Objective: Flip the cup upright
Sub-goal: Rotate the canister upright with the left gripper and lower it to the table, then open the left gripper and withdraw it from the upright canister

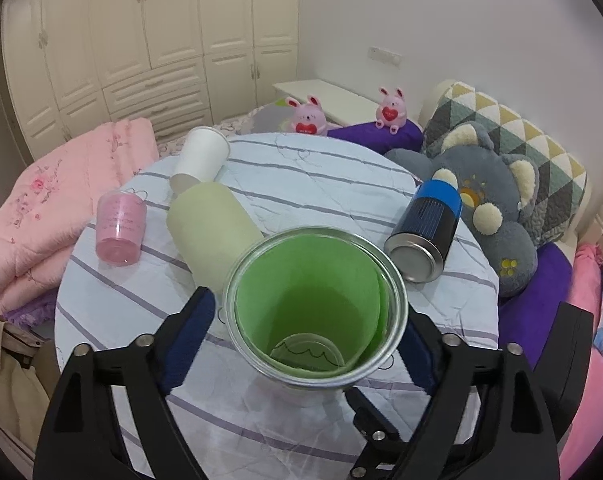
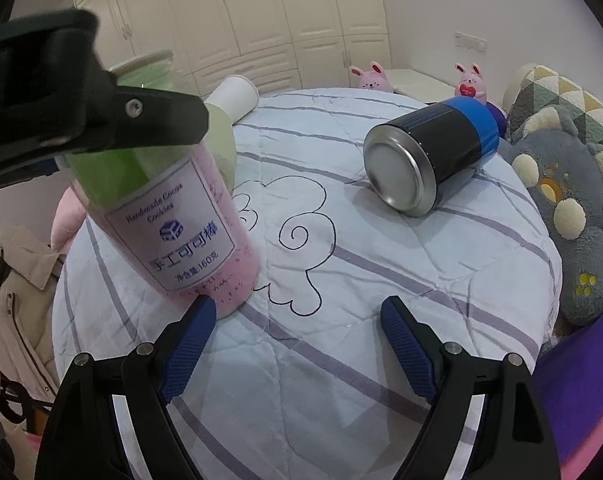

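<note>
Cup (image 1: 315, 312) is standing mouth-up near the front edge of the round table (image 1: 341, 184), the clear one with the green liner up top and a pink label lower down, tilted a bit in the right wrist view. The left gripper (image 1: 307, 320) has its blue pads on either side of the cup just under the metal rim, jaws fairly wide but looking closed onto it. The right gripper (image 2: 297, 316) hangs just in front of the cup with its fingers spread wide and nothing between them. Behind the cup lies a pale yellow-green bottle (image 1: 211, 232) with a white cap (image 1: 203, 154). Left of that is a small pink jar (image 1: 119, 230). Right of the cup a black can with a blue band (image 2: 429, 156) lies on its side.
</note>
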